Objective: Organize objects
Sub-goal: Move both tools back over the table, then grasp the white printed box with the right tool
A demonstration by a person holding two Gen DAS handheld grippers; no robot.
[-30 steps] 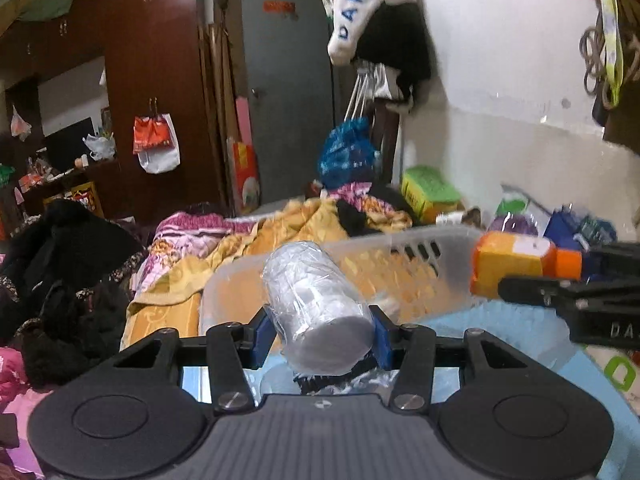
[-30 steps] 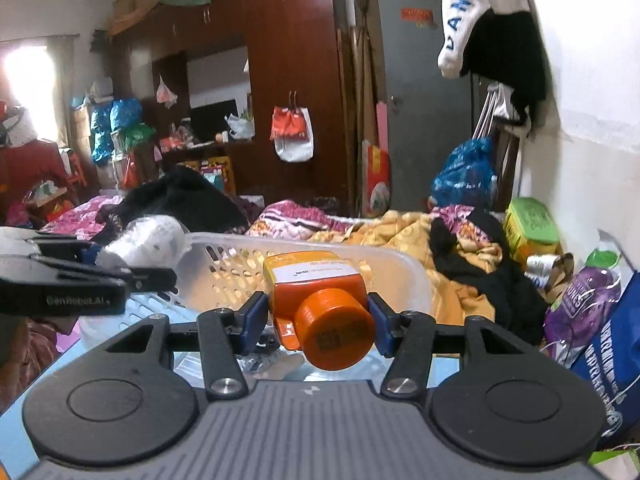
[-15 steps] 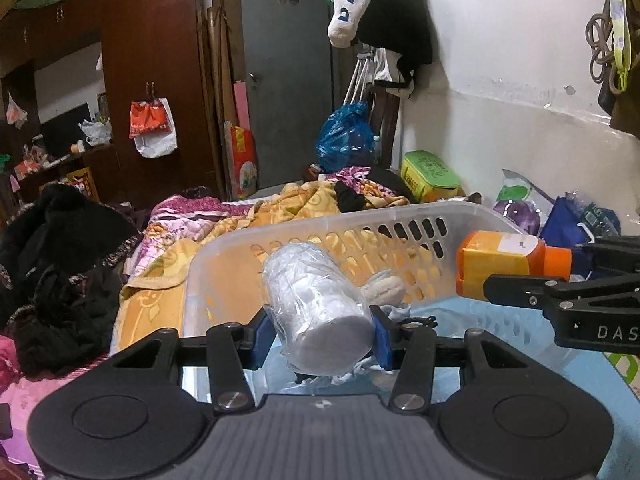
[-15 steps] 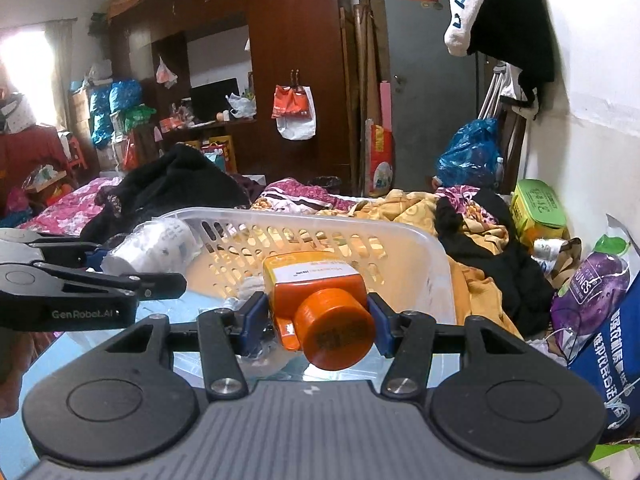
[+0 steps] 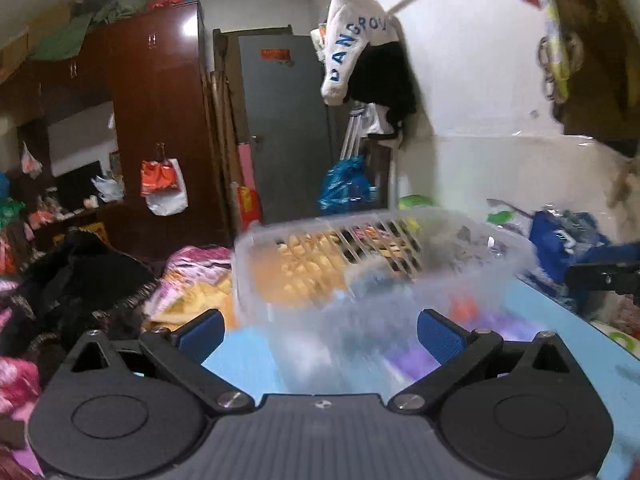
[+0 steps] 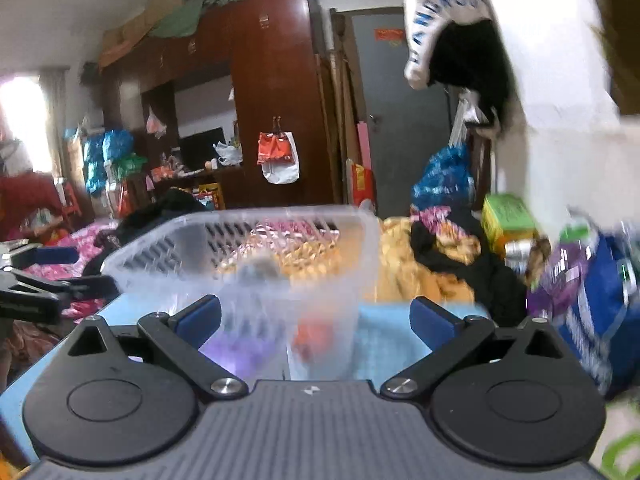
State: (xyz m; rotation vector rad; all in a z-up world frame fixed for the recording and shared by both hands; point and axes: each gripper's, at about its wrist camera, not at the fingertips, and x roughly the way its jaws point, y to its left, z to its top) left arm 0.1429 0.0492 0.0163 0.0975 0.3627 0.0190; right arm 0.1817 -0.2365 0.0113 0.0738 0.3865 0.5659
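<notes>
A translucent white slotted basket [image 5: 380,228] stands on the light blue table [image 5: 248,352], seen also in the right wrist view [image 6: 240,220]. Both views are motion-blurred. My left gripper [image 5: 320,330] is open and empty, just in front of the basket. My right gripper [image 6: 316,316] is open and empty at the basket's near wall. Through the wall I see an orange blur [image 6: 316,332], likely the orange bottle, and a pale blur [image 5: 304,356], likely the wrapped white roll. The right gripper's finger [image 5: 600,272] shows at the left view's right edge.
A bed heaped with clothes and an orange-yellow blanket [image 6: 420,272] lies behind the table. A blue bag [image 6: 608,304] and a green box [image 6: 508,216] sit at the right by the white wall. A dark wardrobe [image 5: 160,120] and a grey door [image 5: 288,120] stand at the back.
Both grippers have opened and let go: the white roll has left the left gripper and the orange bottle the right one. Both now appear as blurs inside the basket. Both cameras have tilted up.
</notes>
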